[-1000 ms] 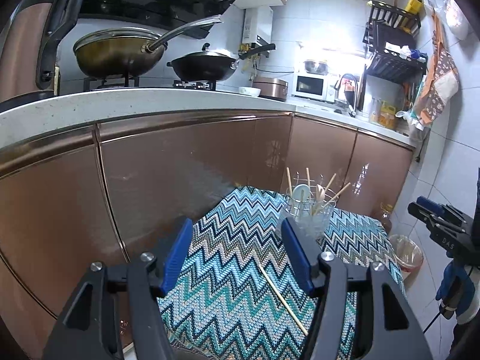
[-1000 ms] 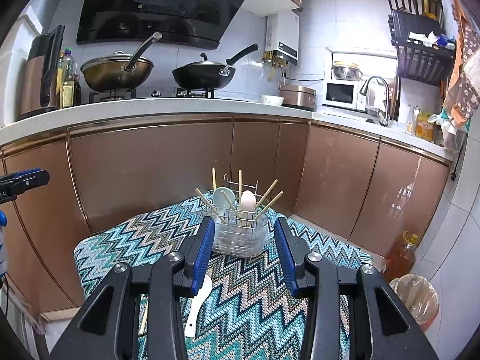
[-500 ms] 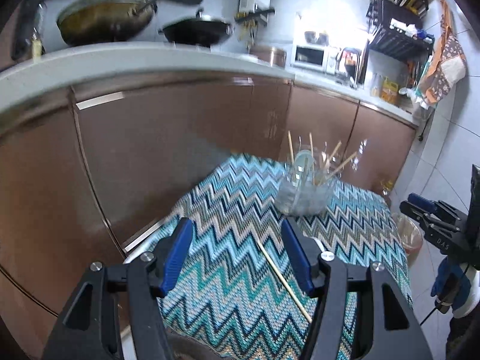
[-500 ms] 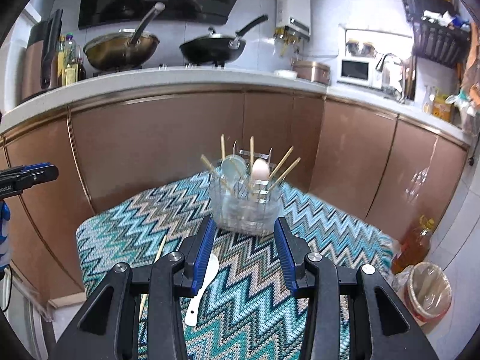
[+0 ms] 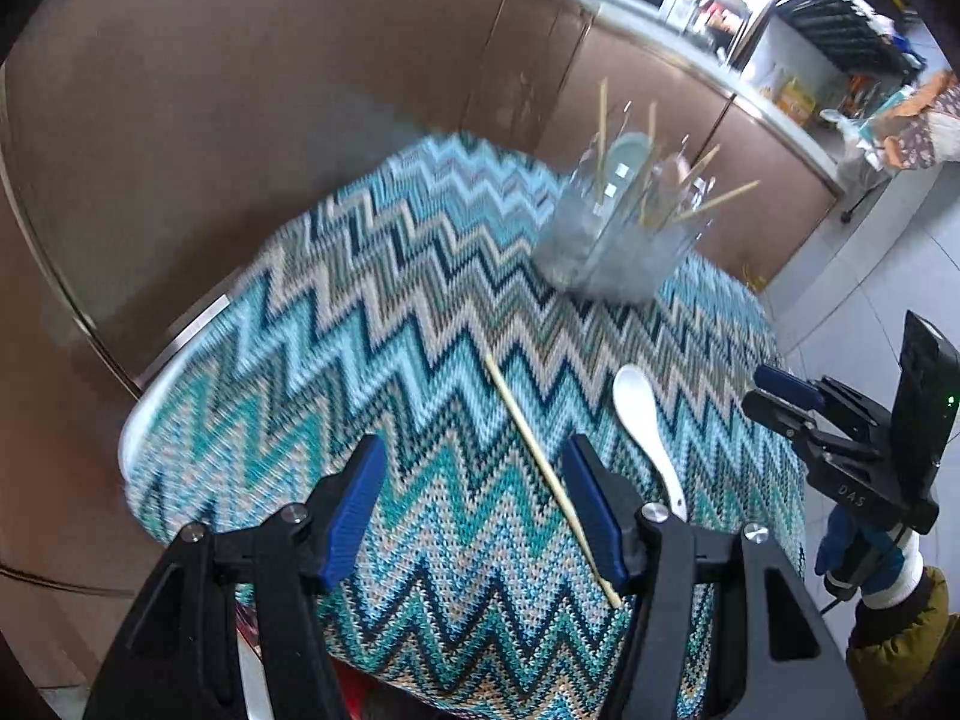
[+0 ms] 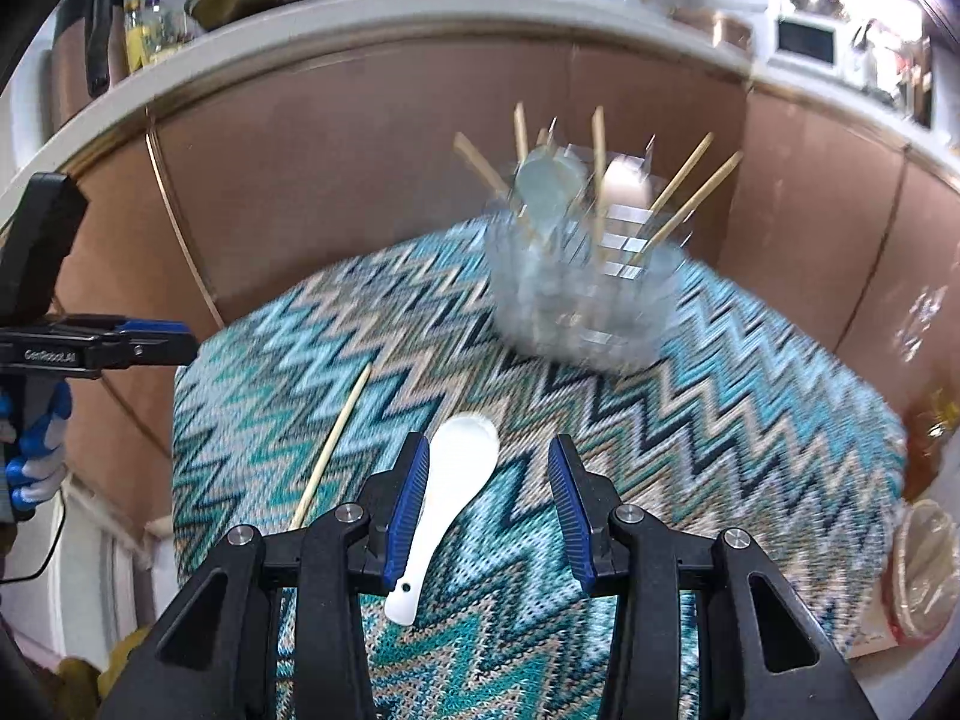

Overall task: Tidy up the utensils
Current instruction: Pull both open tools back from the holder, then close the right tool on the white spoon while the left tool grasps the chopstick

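our left gripper (image 5: pixel 471 510) and right gripper (image 6: pixel 489 504) both hang released. white spoon (image 6: pixel 447 495) and chopstick (image 5: pixel 549 480) lie on the near worktop (image 5: pixel 336 372); utensil holder (image 6: pixel 579 276) stands far, blurred.

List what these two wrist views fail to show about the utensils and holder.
- Holder: motion-blurred in both views, so the count of chopsticks and spoons inside is unclear.
- Loose chopstick: in the right wrist view its near end is hidden behind the right hand-held gripper.
- Spoon: in the left wrist view its handle end is hidden behind the left hand-held gripper.
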Demonstrator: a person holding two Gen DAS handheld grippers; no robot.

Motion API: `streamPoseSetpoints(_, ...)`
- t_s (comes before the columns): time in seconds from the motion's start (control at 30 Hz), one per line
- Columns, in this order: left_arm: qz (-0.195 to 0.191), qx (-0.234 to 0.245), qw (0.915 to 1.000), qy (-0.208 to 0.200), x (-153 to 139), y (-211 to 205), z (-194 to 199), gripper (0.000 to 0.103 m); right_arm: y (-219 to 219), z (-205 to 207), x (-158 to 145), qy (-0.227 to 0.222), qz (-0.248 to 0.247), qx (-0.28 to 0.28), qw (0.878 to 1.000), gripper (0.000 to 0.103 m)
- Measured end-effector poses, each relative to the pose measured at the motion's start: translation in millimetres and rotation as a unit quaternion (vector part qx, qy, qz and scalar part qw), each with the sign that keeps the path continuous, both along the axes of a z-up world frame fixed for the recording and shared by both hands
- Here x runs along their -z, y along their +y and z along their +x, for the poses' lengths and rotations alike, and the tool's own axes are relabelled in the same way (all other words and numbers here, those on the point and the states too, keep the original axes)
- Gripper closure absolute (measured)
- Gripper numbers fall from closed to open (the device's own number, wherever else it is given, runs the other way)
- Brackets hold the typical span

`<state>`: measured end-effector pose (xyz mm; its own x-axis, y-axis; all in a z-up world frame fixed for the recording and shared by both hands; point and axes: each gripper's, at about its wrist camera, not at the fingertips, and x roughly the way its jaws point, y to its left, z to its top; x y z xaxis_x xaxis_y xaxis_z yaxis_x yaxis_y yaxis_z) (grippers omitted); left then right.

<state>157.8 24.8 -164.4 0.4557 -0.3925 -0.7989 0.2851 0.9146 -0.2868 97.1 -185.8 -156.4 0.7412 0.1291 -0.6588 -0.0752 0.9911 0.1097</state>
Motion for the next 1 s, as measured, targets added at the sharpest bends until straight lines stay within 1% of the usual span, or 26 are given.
streamPoseSetpoints(0.13,-0.013,0.006,0.9987,0.049,20.3,-2.5,16.3,0.044,-5.6,17.9,17.4,0.038,0.016,-0.023,0.999,0.062)
streamPoseSetpoints(0.27,-0.032,0.0,0.9941,0.103,43.3,-4.9,32.9,0.045,-10.5,30.3,30.6,0.064,0.033,-0.038,0.997,0.062)
streamPoseSetpoints(0.33,-0.042,-0.005,0.9918,0.121,53.1,-5.7,40.7,0.045,-13.0,36.2,35.8,0.073,0.038,-0.043,0.996,0.062)
streamPoseSetpoints(0.4,-0.048,-0.007,0.9901,0.132,58.4,-8.4,48.4,0.046,-15.3,39.8,37.8,0.077,0.038,-0.045,0.995,0.062)
streamPoseSetpoints(0.53,-0.058,0.0,0.9885,0.14,60.0,-21.6,58.6,0.047,-17.9,46.5,40.6,0.08,0.03,-0.045,0.995,0.062)
streamPoseSetpoints(0.63,-0.067,0.012,0.9871,0.145,57.6,-35.2,64.8,0.054,-19.6,52.1,42.1,0.083,0.028,-0.05,0.995,0.062)
streamPoseSetpoints(0.73,-0.066,0.017,0.9853,0.156,59.5,-48.9,72.5,0.06,-20.4,58.9,43.3,0.087,0.033,-0.059,0.994,0.062)
streamPoseSetpoints(0.87,-0.055,0.01,0.9814,0.184,71.4,-64.7,85.5,0.069,-23.0,67.0,45.9,0.096,0.056,-0.075,0.991,0.064)
streamPoseSetpoints(0.97,-0.049,0.0,0.9775,0.205,82.4,-70.9,91.6,0.078,-25.7,77.6,51.0,0.113,0.075,-0.089,0.987,0.067)
streamPoseSetpoints(1.0,-0.048,-0.003,0.976,0.212,86.2,-71.5,93.2,0.079,-25.7,81.8,53.5,0.121,0.078,-0.094,0.985,0.067)
